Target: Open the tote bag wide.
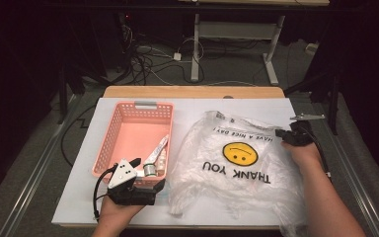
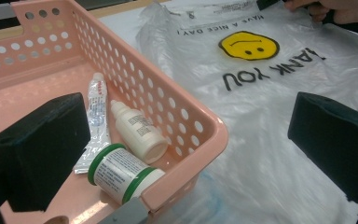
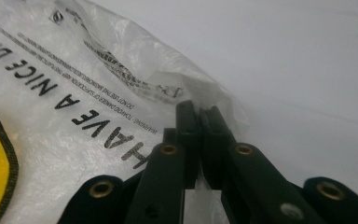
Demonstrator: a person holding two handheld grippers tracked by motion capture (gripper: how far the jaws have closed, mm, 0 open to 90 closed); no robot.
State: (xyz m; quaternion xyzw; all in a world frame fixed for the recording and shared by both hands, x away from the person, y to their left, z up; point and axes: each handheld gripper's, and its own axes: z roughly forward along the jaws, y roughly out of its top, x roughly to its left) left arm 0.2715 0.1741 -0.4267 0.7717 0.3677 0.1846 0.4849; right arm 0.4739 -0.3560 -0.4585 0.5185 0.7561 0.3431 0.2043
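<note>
A clear plastic bag (image 1: pixel 237 163) printed with a yellow smiley and "THANK YOU" lies flat on the white table. My right gripper (image 1: pixel 281 133) is at the bag's far right edge; in the right gripper view its jaws (image 3: pixel 199 112) are shut, pinching the crumpled rim of the bag (image 3: pixel 74 93). A pink basket (image 1: pixel 103 143) stands left of the bag. It holds a tube (image 2: pixel 98 100), a white dropper bottle (image 2: pixel 137 130) and a green-banded bottle (image 2: pixel 121 172). My left gripper (image 1: pixel 148 174) is open, straddling the basket's near right corner (image 2: pixel 200 135) with nothing gripped.
The white table top (image 1: pixel 197 106) ends in a wooden strip at the back. Beyond it are desk legs (image 1: pixel 195 49) and loose cables on the floor. The right hand (image 2: pixel 335 9) appears at the bag's far side in the left gripper view.
</note>
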